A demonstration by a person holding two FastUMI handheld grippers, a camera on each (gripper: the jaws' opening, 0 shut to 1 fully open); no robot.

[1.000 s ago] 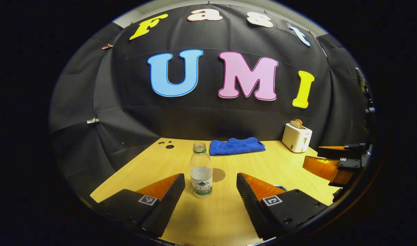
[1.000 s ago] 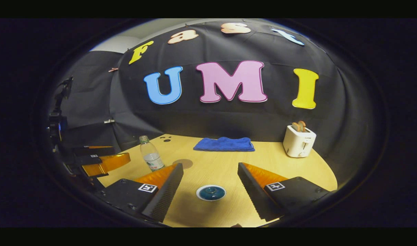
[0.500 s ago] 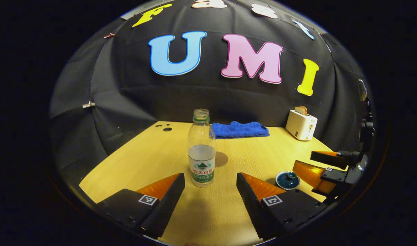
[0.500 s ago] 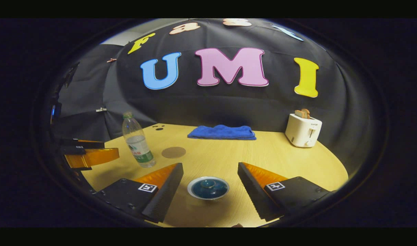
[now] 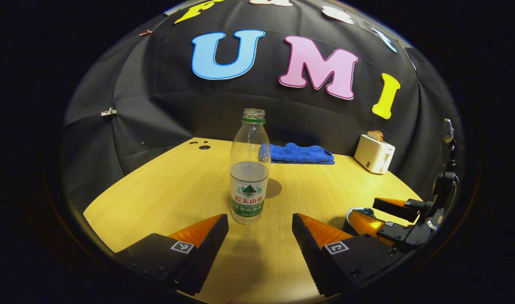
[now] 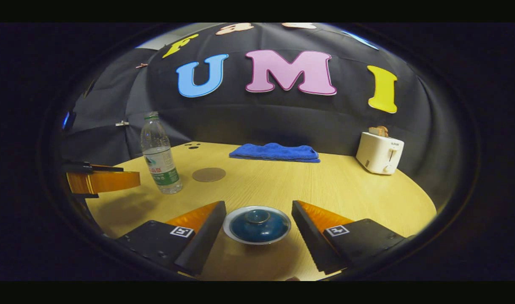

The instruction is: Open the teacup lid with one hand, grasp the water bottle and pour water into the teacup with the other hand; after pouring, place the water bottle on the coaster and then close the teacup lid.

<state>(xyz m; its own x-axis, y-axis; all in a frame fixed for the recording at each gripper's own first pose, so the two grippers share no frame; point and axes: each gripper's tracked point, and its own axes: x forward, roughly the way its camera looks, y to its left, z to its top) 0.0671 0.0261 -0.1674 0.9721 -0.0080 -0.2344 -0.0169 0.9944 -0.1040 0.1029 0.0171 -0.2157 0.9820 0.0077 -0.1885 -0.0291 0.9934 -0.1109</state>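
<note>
Standing upright ahead of spread left fingers [image 5: 215,236], bottle [image 5: 249,177], lidded teacup [image 6: 256,224] between right fingers [image 6: 207,236]

The bench [image 6: 333,190] is seen as pale wood with a fine straight grain and a matt finish. The water bottle [image 5: 249,177] at the centre of the left gripper view is made of clear, smooth plastic with a glossy paper-like label. The teacup lid [image 6: 257,223], low in the right gripper view, looks like glazed, shiny ceramic. The blue towel [image 6: 274,152] is soft, fluffy cloth. The toaster [image 6: 380,152] at the right appears as smooth plastic. The coaster [image 6: 209,174] looks matt.
</note>
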